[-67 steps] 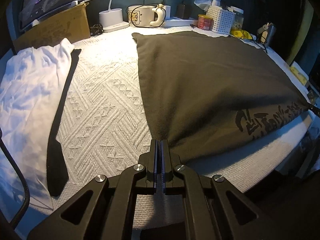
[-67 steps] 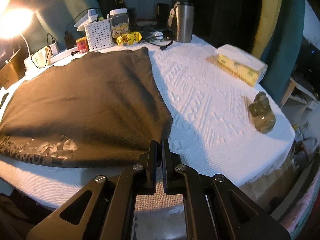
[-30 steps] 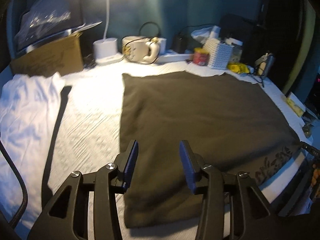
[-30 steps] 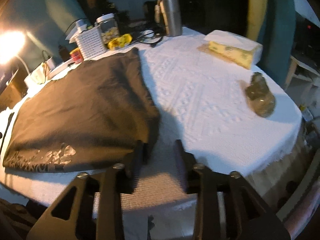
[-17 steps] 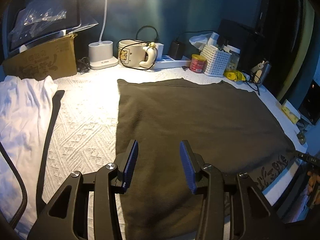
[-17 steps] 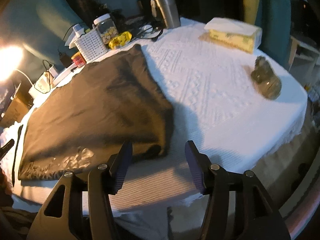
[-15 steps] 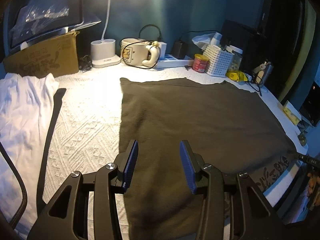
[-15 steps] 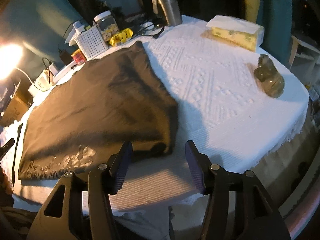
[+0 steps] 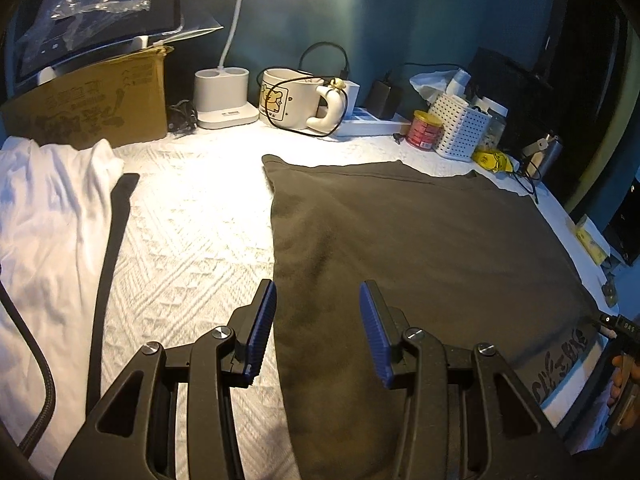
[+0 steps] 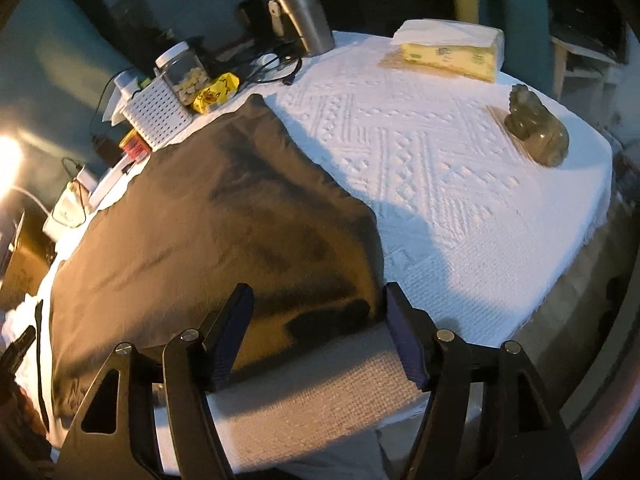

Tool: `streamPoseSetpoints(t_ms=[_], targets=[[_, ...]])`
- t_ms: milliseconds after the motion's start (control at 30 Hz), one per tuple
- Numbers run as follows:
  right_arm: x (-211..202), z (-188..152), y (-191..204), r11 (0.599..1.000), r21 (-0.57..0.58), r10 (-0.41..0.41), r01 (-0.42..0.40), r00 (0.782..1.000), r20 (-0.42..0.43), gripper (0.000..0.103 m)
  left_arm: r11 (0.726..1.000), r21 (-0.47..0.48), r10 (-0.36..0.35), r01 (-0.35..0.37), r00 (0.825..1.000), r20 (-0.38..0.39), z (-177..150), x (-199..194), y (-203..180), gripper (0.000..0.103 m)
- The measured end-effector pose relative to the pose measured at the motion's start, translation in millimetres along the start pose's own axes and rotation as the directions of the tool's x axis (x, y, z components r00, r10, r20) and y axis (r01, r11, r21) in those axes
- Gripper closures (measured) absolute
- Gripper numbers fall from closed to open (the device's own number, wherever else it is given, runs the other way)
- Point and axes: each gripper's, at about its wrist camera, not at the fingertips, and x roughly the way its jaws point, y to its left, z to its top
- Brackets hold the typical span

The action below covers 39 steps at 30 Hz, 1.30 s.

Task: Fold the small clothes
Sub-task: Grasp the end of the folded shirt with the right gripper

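A dark grey-brown garment (image 9: 420,248) lies flat on the white textured tablecloth (image 9: 192,224), with a pale print near its right front corner. My left gripper (image 9: 318,324) hovers open above the garment's left edge, nothing between its blue pads. In the right wrist view the same garment (image 10: 208,220) fills the left half. My right gripper (image 10: 320,328) stands over its near right corner with its jaws opening wide and no cloth pinched between them. A white garment with a black band (image 9: 48,216) lies at the left.
Along the back stand a cardboard box (image 9: 92,108), a lamp base (image 9: 224,96), a mug (image 9: 296,98), a red tin (image 9: 424,134) and a white basket (image 9: 460,132). A steel tumbler (image 10: 304,16), a tissue box (image 10: 452,50) and a stone figurine (image 10: 536,132) sit right of the garment.
Both grippers let go of the garment's near corners and opened. The left moved forward over the cloth; the right widened further and rolled, tilting its view.
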Motion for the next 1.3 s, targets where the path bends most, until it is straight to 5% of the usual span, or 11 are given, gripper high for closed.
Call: streamPoseSetpoints(t_ms=[233, 933, 1067, 1233, 1300], targets=[[11.5, 2.2, 19.1, 0.996, 0.017, 0.093, -0.093, 0.996, -0.001, 0.033, 1.000, 0.012, -0.009, 0.009, 1.000, -0.016, 10.7, 10.8, 4.9, 0.060], [74.2, 50.1, 81.4, 0.975, -0.088, 0.202, -0.203, 0.979, -0.011, 0.034, 0.997, -0.028, 0.070, -0.072, 0.996, -0.064, 21.9, 18.9, 21.1, 0.060], [81.2, 53.5, 94.7, 0.973, -0.175, 0.149, -0.149, 0.989, -0.012, 0.048, 0.996, -0.037, 0.082, -0.084, 0.994, -0.076, 20.8, 21.1, 22.1, 0.060], [91.5, 54.9, 108.9, 0.955, -0.271, 0.120, -0.122, 0.992, -0.022, 0.082, 0.996, -0.034, 0.082, -0.085, 0.993, -0.090, 20.3, 24.9, 20.2, 0.060], [93.2, 52.3, 117.4, 0.939, -0.330, 0.103, -0.101, 0.995, -0.011, 0.085, 0.996, -0.027, 0.080, -0.083, 0.993, -0.091, 21.3, 25.4, 18.2, 0.060]])
